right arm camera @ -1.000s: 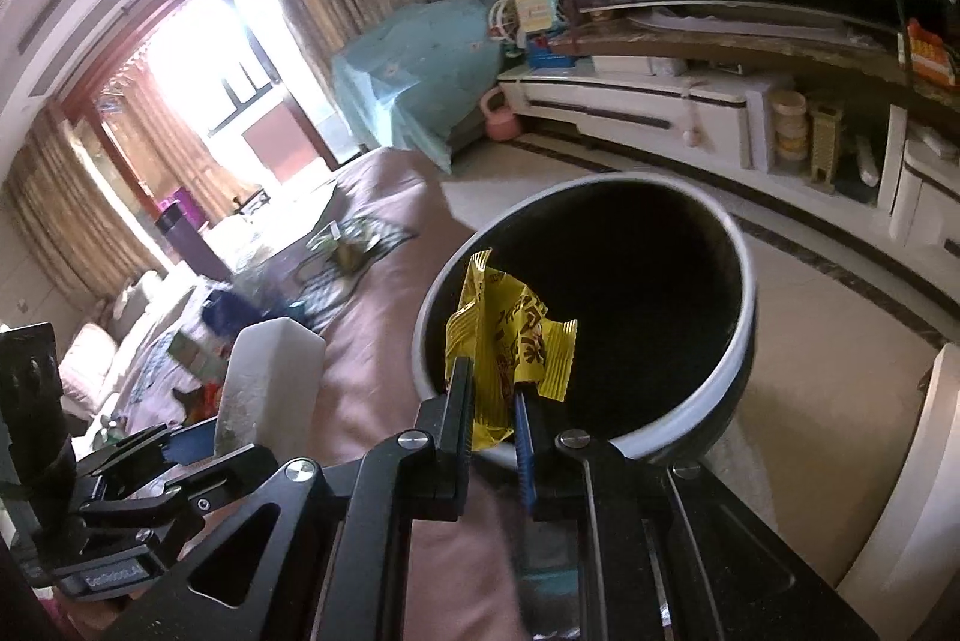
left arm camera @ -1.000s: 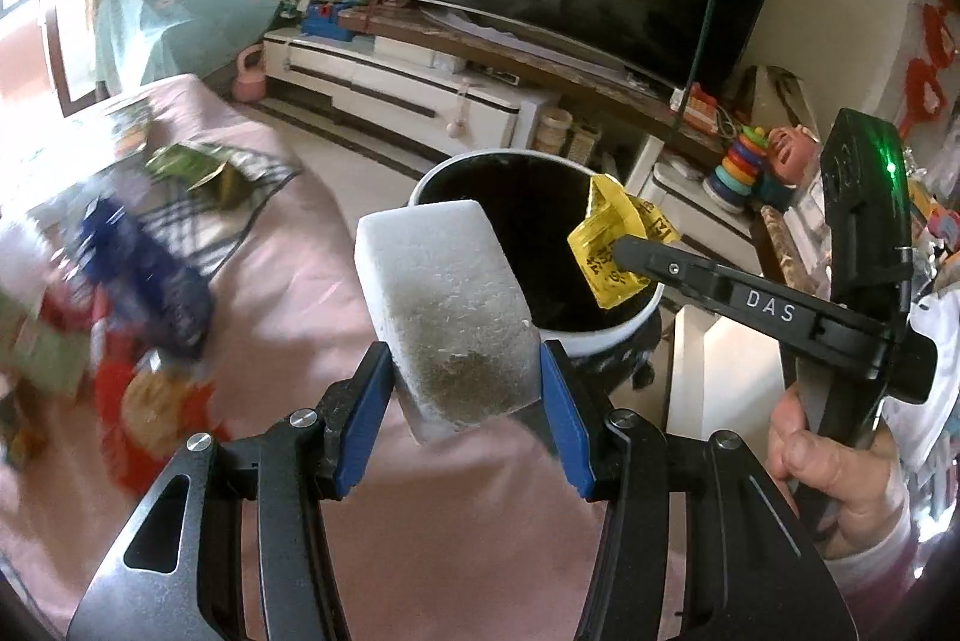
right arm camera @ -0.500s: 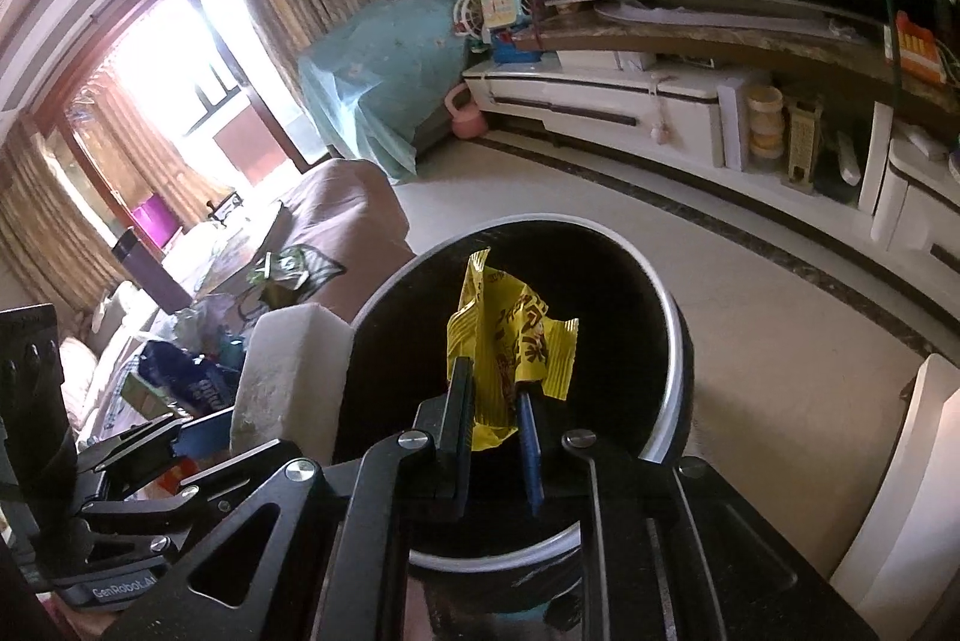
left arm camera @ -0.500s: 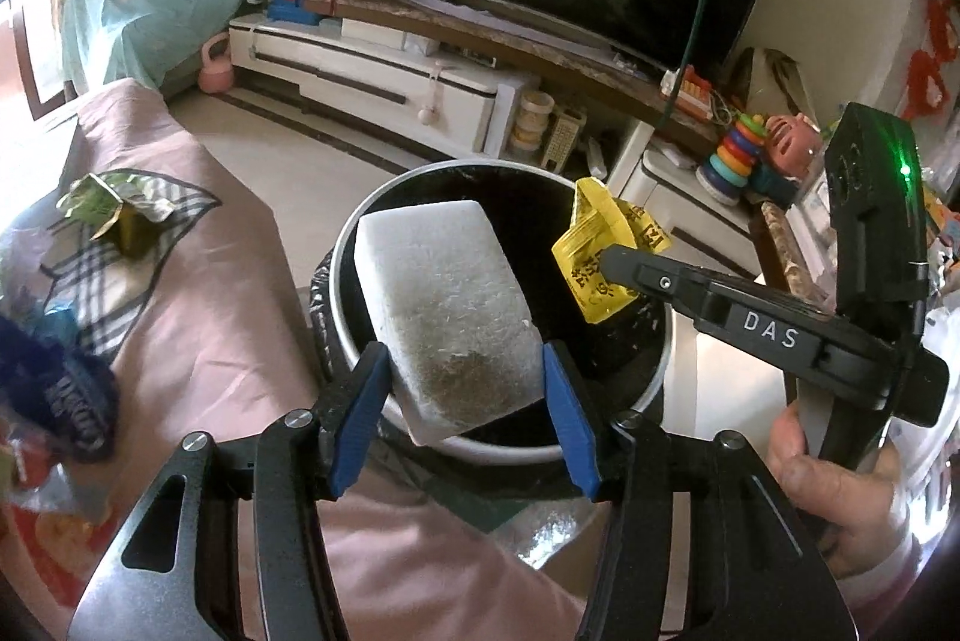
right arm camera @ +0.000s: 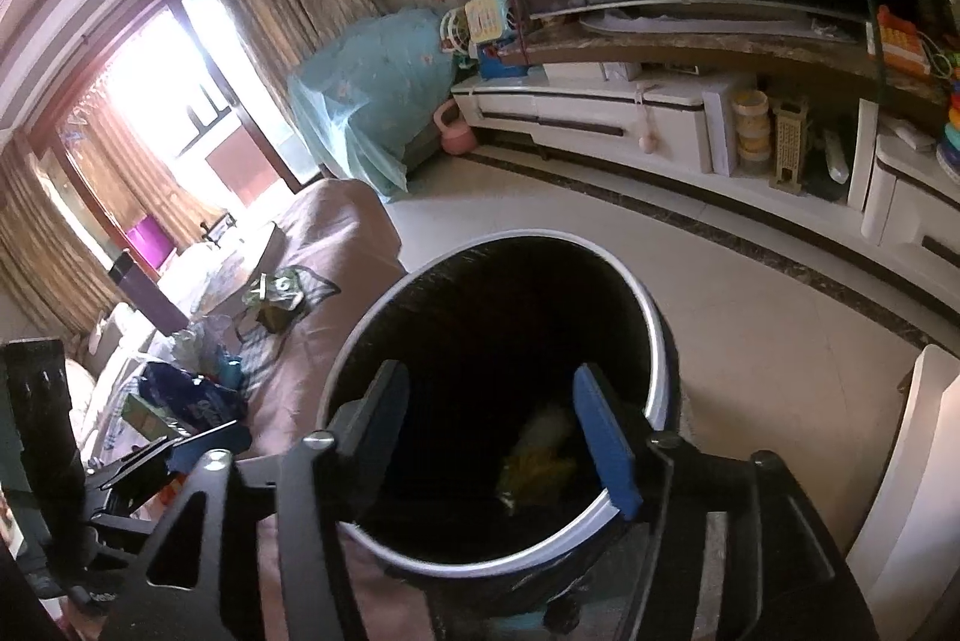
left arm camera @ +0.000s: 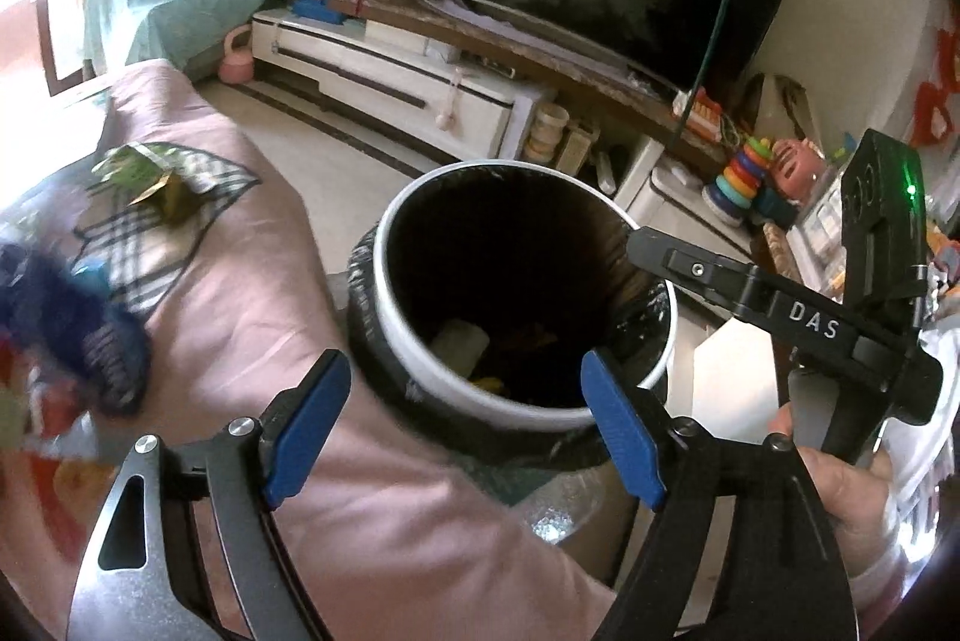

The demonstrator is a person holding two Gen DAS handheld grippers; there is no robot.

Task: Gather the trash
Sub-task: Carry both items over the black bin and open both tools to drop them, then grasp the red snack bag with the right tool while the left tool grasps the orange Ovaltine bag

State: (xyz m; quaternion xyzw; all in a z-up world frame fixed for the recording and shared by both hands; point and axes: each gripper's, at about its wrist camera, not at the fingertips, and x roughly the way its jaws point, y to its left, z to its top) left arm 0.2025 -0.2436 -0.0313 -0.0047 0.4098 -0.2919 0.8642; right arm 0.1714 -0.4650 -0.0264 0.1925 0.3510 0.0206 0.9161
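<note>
**Over the bin, both loads dropped**

Above the bin's [left arm camera: 384,293] open mouth, both grippers hang with nothing in them. The left gripper [left arm camera: 465,425] has just been opening; its blue pads stand wide apart with only the dark inside of the bin showing between them. The right gripper [right arm camera: 501,434] has likewise just been opening, and its jaws are apart and empty, tilted down over the same rim.

The trash lies where those positions would put it. The white block [left arm camera: 459,344] rests at the bottom of the bin, below the left gripper, and the yellow wrapper [right arm camera: 537,461] sits crumpled on the bottom beside it. Each gripper was held over the mouth, not at the rim, so that whatever it let go would fall inside and not glance off the white edge.

The bin stands on the floor hard against the corner of the pink cloth [left arm camera: 252,293], within reach of the mess on it. More trash is there: a green packet [left arm camera: 153,176] on a checked patch of the cloth, and a dark blue bag [left arm camera: 90,335], blurred, nearer the left gripper. A hand [left arm camera: 840,485] grips the right tool's handle at the lower right of the left view.

This drop looks finished; my judgement is that the job is only partly done, and the next reach belongs back over the cloth.
</note>
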